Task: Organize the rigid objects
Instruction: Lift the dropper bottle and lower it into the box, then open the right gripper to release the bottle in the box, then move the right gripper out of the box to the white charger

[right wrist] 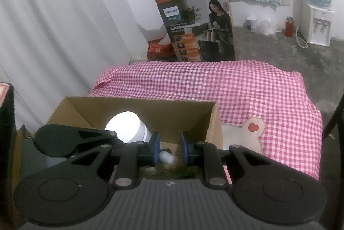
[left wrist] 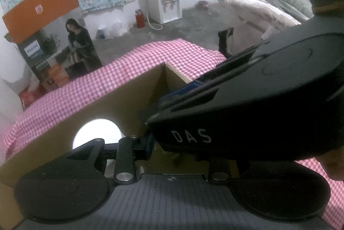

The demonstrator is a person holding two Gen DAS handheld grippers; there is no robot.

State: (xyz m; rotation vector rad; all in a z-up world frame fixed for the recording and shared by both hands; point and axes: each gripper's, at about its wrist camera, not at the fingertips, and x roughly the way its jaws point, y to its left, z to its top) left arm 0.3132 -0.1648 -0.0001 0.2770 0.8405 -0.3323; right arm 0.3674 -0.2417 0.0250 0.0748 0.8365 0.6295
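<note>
Risk: right gripper (right wrist: 170, 149), jaws narrow and empty, and left gripper (left wrist: 150, 144), apparently near shut, crowd inside cardboard box (right wrist: 163, 113) beside white cup (right wrist: 126, 125); collision could tip cup.

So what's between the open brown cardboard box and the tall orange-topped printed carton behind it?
From the brown cardboard box to the orange-topped printed carton there is only bare pink-and-white checked cloth. The right wrist view shows it.
</note>
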